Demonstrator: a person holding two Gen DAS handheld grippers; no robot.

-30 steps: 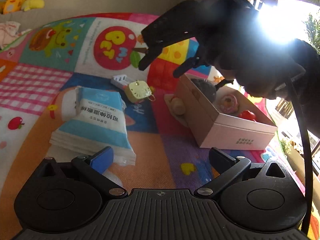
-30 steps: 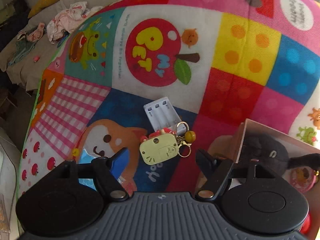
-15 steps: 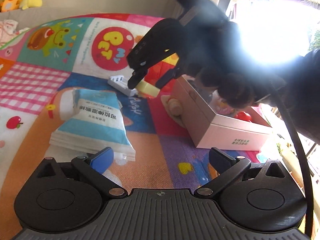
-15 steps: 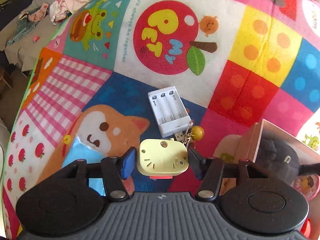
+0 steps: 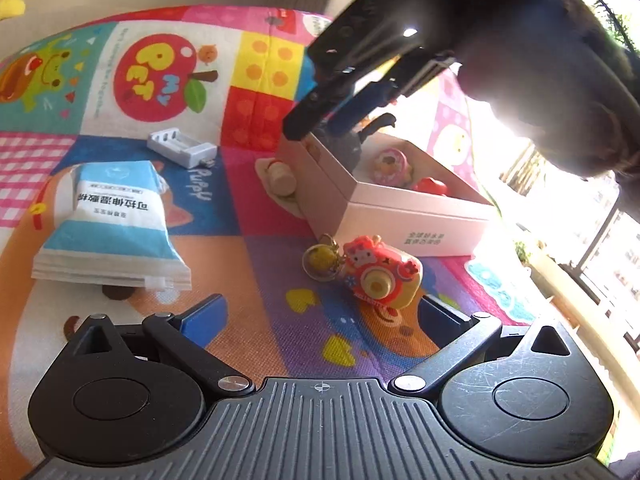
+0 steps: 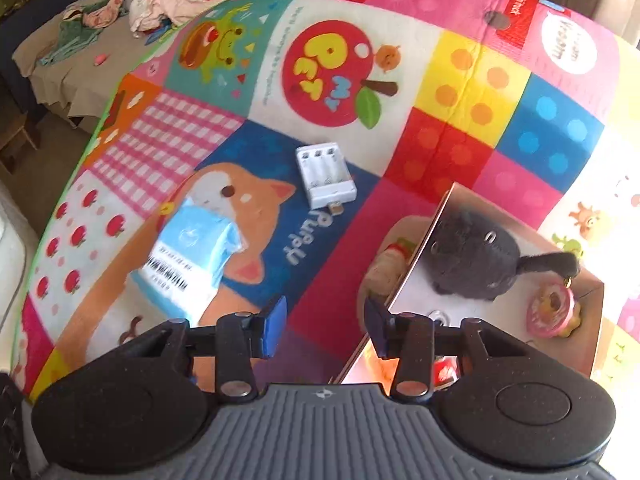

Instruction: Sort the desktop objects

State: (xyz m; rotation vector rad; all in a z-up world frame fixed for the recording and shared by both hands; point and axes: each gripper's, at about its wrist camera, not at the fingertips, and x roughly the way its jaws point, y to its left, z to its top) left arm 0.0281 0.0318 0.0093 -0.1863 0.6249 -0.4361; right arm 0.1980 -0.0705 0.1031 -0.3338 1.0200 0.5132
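One toy camera keychain (image 5: 378,276) is lying on the colourful play mat (image 5: 248,216), just in front of the pink box (image 5: 404,220) and close ahead of the left gripper (image 5: 320,312), whose fingers are spread wide and holding nothing. The right gripper (image 6: 324,322) is hovering over the box's near edge, its fingers parted and empty. Inside the box one dark plush toy (image 6: 476,260) and one pink donut charm (image 6: 554,312) are sitting. One white battery charger (image 6: 326,174) and one blue wipes packet (image 6: 192,264) are lying well apart on the mat.
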